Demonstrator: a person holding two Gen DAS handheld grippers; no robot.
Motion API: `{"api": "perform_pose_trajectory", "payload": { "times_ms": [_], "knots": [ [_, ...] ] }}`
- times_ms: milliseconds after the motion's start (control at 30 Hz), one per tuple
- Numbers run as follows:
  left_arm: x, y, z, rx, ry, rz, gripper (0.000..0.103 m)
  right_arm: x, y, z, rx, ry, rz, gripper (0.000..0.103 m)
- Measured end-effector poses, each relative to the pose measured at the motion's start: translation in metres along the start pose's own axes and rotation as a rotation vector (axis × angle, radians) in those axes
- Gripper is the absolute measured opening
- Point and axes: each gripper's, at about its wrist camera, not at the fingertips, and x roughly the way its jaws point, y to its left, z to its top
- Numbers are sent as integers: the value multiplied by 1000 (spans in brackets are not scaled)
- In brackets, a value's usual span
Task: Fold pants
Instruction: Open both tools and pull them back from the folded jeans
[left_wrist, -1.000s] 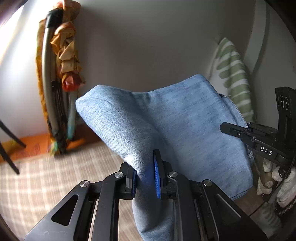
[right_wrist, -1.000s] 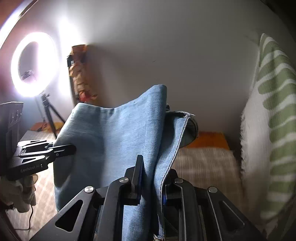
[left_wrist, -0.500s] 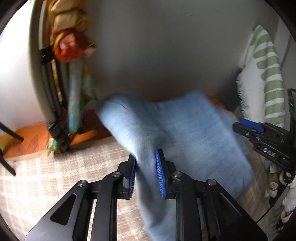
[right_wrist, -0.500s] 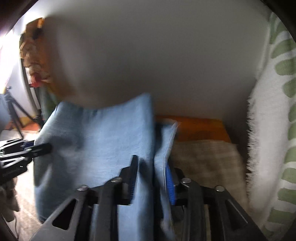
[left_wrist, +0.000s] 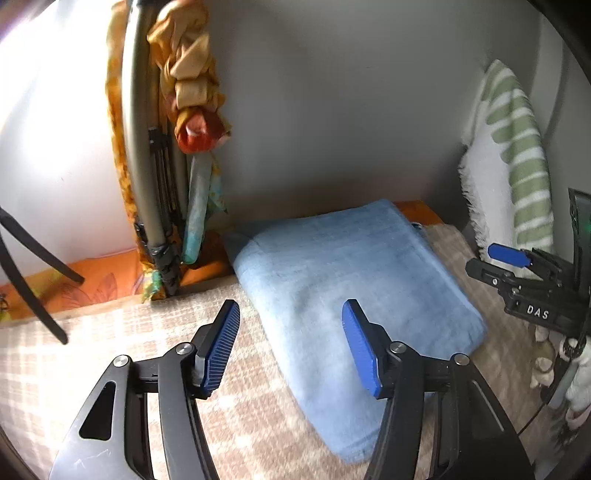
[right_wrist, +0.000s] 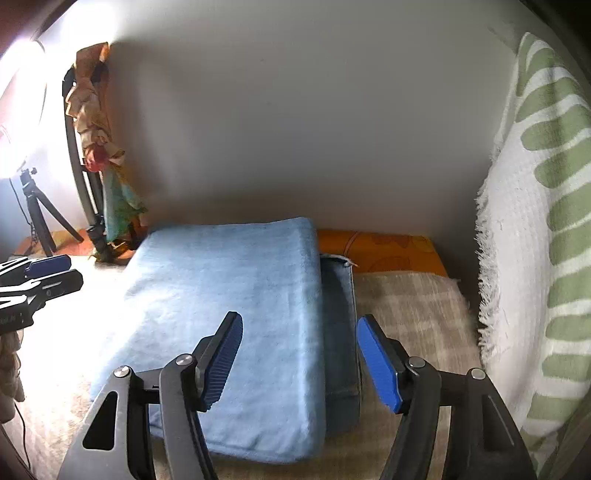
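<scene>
The light blue denim pants (left_wrist: 354, 280) lie folded into a flat rectangle on the beige checked bed cover (left_wrist: 92, 354). My left gripper (left_wrist: 291, 339) hovers over the fold's near left edge, its jaws opening, and the blue pads press on nothing. In the right wrist view the pants (right_wrist: 229, 317) show a darker layer along their right edge. My right gripper (right_wrist: 299, 358) hangs above that edge with jaws opening, the cloth below them and not pinched. Each gripper shows at the side of the other's view: the right one (left_wrist: 509, 266) and the left one (right_wrist: 44, 273).
A grey wall rises right behind the pants. A folded metal frame with orange and patterned cloths (left_wrist: 184, 122) leans at the back left. A white towel with green stripes (right_wrist: 539, 221) hangs close on the right. A tripod (right_wrist: 37, 218) stands by a bright lamp at far left.
Both grippers held the pants up off the bed a second ago; both have let go and spread their jaws. The pants have dropped and now lie flat and folded on the cover.
</scene>
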Motion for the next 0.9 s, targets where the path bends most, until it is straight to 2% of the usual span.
{"api": "perform_pose_trajectory", "payload": {
  "times_ms": [167,300,567,900],
  "knots": [
    [-25,-3,-14,6,-13,-6,61,-25,4,-11,5,-17,12,76],
    [-48,-8,-26,12,-36,-5,69,-52,12,-23,-14,-45,8,84],
    [-92,-23,-42,42,-78,-7,72,-98,29,-48,-34,-89,21,98],
    [-158,-32,-82,41,-141,-31,75,-171,56,-84,-31,-168,16,103]
  ]
}}
